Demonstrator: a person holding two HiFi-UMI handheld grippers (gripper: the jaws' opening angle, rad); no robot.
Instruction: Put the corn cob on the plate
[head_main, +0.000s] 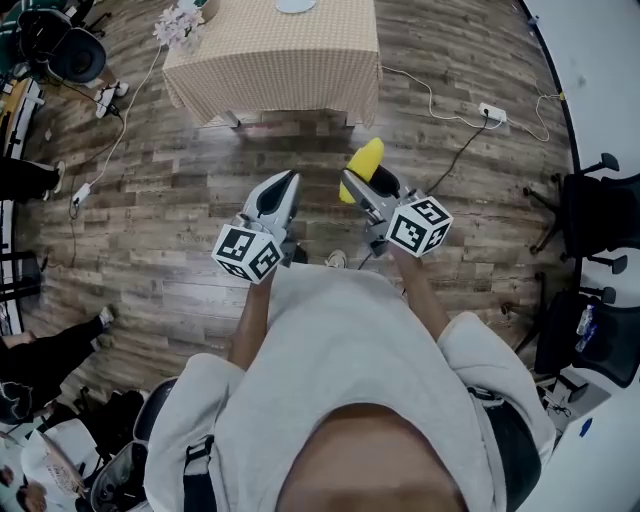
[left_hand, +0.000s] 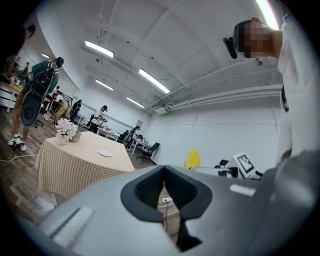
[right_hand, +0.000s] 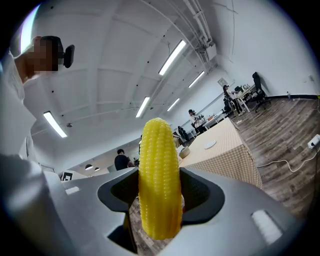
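Clamping a knobbly yellow corn cob upright between its fingers, right gripper level, left gripper level, fingers closed, empty.

Plate on the table ahead (flowers at its left corner).
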